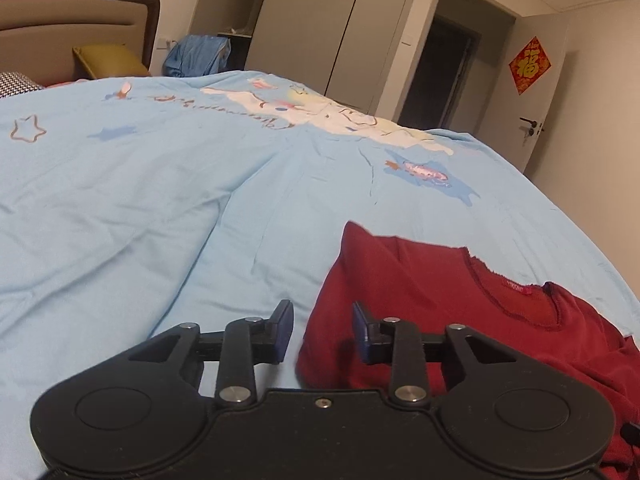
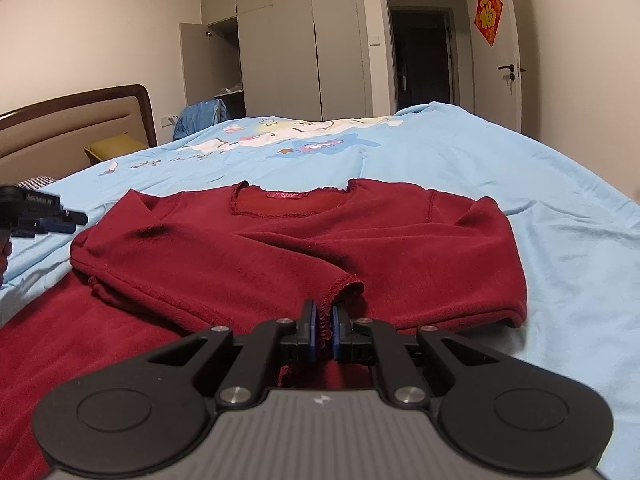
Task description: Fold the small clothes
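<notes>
A dark red long-sleeved top (image 2: 280,240) lies flat on the light blue bed cover (image 2: 520,168), neckline away from me, one sleeve folded across its front. My right gripper (image 2: 325,320) is shut on the frayed cuff (image 2: 344,290) of that sleeve, near the top's middle. In the left wrist view the same red top (image 1: 440,292) fills the lower right. My left gripper (image 1: 323,324) hovers open at the top's left edge, holding nothing. The left gripper (image 2: 60,218) also shows at the far left of the right wrist view, beside the shoulder.
The blue cover (image 1: 140,200) has cartoon prints and a rumpled ridge on the left. A headboard (image 2: 60,128) with a yellow pillow (image 2: 114,148) stands at the left. Grey wardrobes (image 2: 296,40), a dark doorway (image 2: 424,56) and a white door (image 2: 500,60) lie beyond the bed.
</notes>
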`<state>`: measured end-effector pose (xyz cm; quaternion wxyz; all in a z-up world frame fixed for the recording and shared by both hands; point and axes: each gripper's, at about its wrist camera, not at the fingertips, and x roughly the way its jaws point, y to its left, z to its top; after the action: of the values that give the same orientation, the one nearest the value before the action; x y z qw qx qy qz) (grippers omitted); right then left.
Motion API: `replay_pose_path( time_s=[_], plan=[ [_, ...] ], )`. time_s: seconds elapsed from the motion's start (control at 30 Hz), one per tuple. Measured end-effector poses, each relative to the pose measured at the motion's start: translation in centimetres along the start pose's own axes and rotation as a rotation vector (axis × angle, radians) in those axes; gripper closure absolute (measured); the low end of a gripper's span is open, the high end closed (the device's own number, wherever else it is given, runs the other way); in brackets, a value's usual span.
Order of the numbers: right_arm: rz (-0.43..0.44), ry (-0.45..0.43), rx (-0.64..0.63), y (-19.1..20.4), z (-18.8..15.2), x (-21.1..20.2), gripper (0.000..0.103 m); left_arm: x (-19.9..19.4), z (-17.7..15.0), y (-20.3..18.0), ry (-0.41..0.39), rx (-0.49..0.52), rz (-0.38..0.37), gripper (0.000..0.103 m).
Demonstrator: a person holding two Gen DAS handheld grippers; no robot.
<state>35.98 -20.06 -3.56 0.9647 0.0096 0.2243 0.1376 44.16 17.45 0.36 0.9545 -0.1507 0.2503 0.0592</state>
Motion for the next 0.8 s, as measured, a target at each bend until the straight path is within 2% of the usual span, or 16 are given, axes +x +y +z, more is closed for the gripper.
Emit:
replay_pose_path(
  time_s=[0.2,0.47,0.67,0.8],
  plan=[
    [-0.037,-0.016,-0.043,0.9,-0.7,-1.1,0.095,3.4,1.2,-0.8,0.030,0.031,0.018,0.069],
    [-0.055,-0.003,-0.063,1.2,-1.6,-1.4,0.095,7.6,0.6,-0.9,0.089,0.068,0.073,0.066],
    [-0.051,0.000,-0.057,1.1,-1.8,-1.4,0.094,7.2,1.1,-0.8,0.048,0.039,0.053,0.061],
    [-0.056,0.001,-0.059,1.1,-1.9,-1.5,0.094,8.0,1.8,-1.0,0.044,0.033,0.065,0.058]
  ],
)
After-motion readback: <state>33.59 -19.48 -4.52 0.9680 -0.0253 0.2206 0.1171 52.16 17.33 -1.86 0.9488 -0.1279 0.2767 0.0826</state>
